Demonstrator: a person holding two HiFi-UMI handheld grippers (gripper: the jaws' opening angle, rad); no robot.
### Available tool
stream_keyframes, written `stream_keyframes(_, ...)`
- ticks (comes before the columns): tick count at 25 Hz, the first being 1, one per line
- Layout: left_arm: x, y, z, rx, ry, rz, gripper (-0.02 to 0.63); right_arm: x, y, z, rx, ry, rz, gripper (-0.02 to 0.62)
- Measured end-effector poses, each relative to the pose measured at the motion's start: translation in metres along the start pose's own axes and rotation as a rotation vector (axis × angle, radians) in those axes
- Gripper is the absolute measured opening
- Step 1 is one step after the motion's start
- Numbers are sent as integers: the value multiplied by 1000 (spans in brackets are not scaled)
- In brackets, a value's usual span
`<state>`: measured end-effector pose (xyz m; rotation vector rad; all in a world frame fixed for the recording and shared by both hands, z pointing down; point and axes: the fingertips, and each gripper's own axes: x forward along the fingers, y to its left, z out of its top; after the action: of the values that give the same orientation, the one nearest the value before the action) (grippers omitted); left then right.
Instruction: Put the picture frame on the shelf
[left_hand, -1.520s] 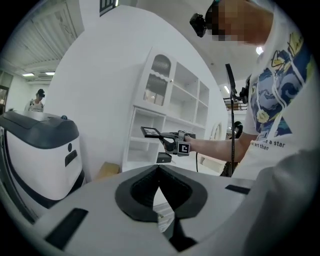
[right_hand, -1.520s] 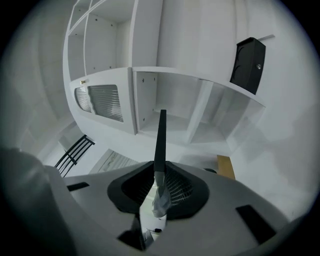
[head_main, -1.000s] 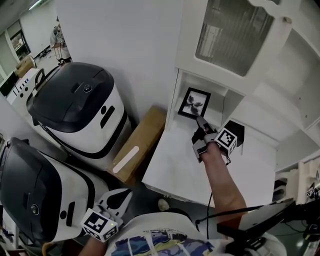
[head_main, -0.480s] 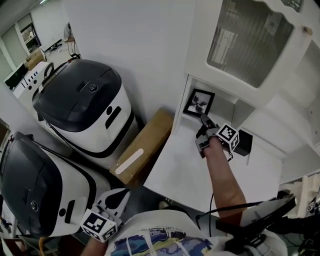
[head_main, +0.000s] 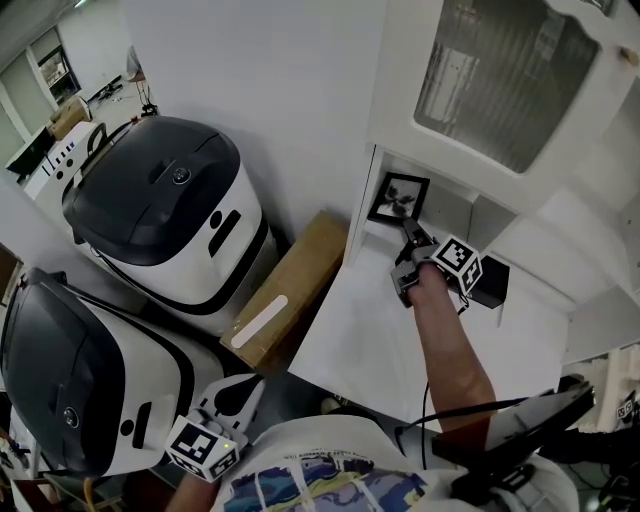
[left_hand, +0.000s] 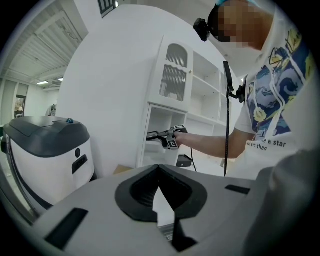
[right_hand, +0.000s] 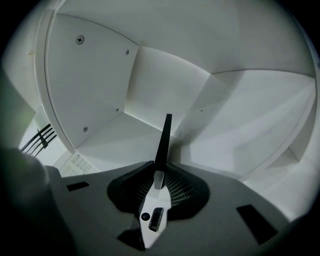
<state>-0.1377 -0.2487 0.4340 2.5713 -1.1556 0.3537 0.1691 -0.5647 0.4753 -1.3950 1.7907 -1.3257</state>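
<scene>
**Picture frame.** The picture frame (head_main: 398, 196) stands upright just past the tips of the right claw (head_main: 408, 232), inside the open lower compartment of the white cabinet (head_main: 364, 180). Its face is turned out of the compartment, toward the person. In the head view the outline looks close to square, so the longer side cannot be determined. In the right gripper view the frame is edge-on, a thin dark blade rising from between the jaws and leaning slightly right. It has a black border and a pale mat around a dark, flower-like image. Whether the lower edge touches the shelf (right_hand: 115, 142) cannot be determined.

**Right claw.** The jaws are partly closed and clamped on the frame's lower edge, one pad on each face. The claw points into the compartment, with a screwed side panel to its left and the back wall ahead of it.

**Surroundings of the right claw.**
- Above: a glazed door (head_main: 500, 80).
- Behind and below: the white bench (head_main: 355, 335).
- Right, just beside the marker cube: a small black box (head_main: 492, 283).
- Left, beyond the cabinet's side: a cardboard box (head_main: 285, 290).
- Further left: two white machines with dark lids (head_main: 160, 210).

**Left claw.** The left claw (left_hand: 159, 169) is held low, near the person's body and well apart from the cabinet. Its jaw tips meet and nothing is between them.
</scene>
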Motion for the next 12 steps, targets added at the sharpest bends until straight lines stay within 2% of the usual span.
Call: stream_keyframes(12,4,4,-2,-8,11,-22,12,2,1,-2,-252,55,-120,127)
